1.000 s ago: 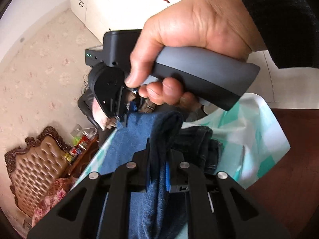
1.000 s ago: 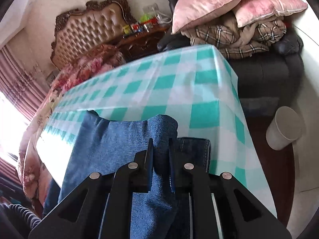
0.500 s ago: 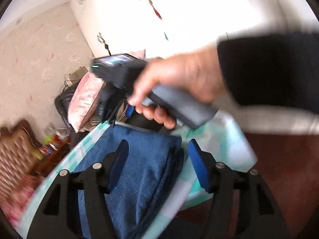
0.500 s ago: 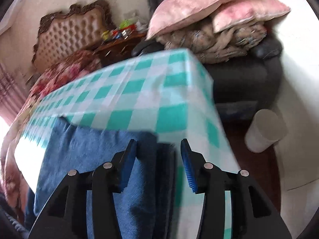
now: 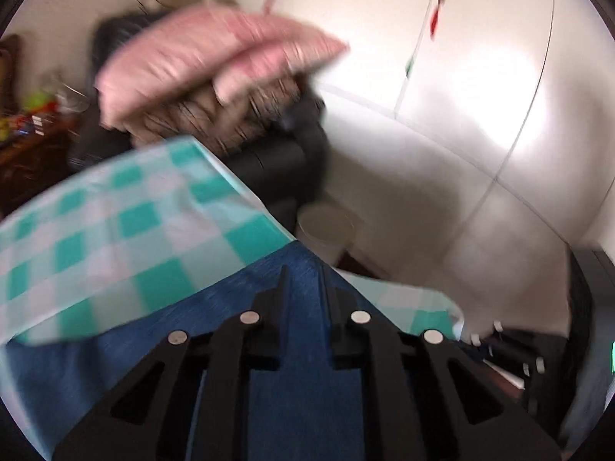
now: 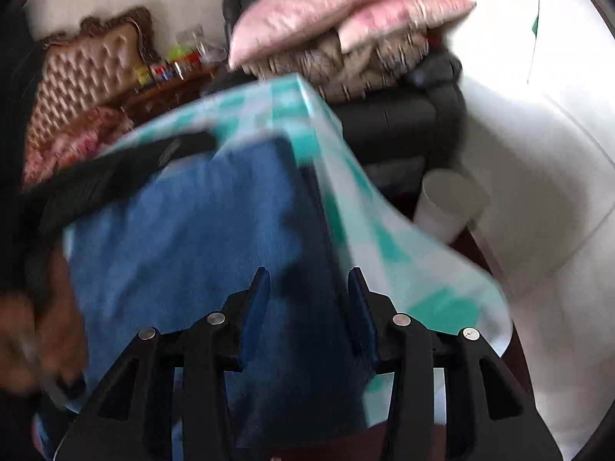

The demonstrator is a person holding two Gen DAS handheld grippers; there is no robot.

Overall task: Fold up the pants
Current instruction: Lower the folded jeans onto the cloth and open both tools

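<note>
The blue denim pants (image 6: 200, 238) lie folded on the near corner of a table under a teal-and-white checked cloth (image 5: 115, 238). My left gripper (image 5: 305, 280) has its jaws closing, narrow, with a fold of the pants (image 5: 303, 345) pinched between them. My right gripper (image 6: 307, 288) is open just above the folded stack. The stack's dark right edge lies between its blue pads (image 6: 255, 307), and they do not press it. In the right wrist view the left gripper's black body and the hand (image 6: 42, 326) that holds it are a blur at the left.
The checked cloth hangs off the table corner (image 6: 442, 280). Past it on the floor stands a white bin (image 6: 449, 207). A black armchair (image 6: 403, 123) carries pink pillows (image 6: 326, 11) and a plaid blanket. A tufted headboard (image 6: 88, 73) and a cluttered side table stand at the far left.
Both grippers let go of the raised pants fold, which now lies flat. The left one swung right and shut again on denim. The right one opened, drew back and stays open.
</note>
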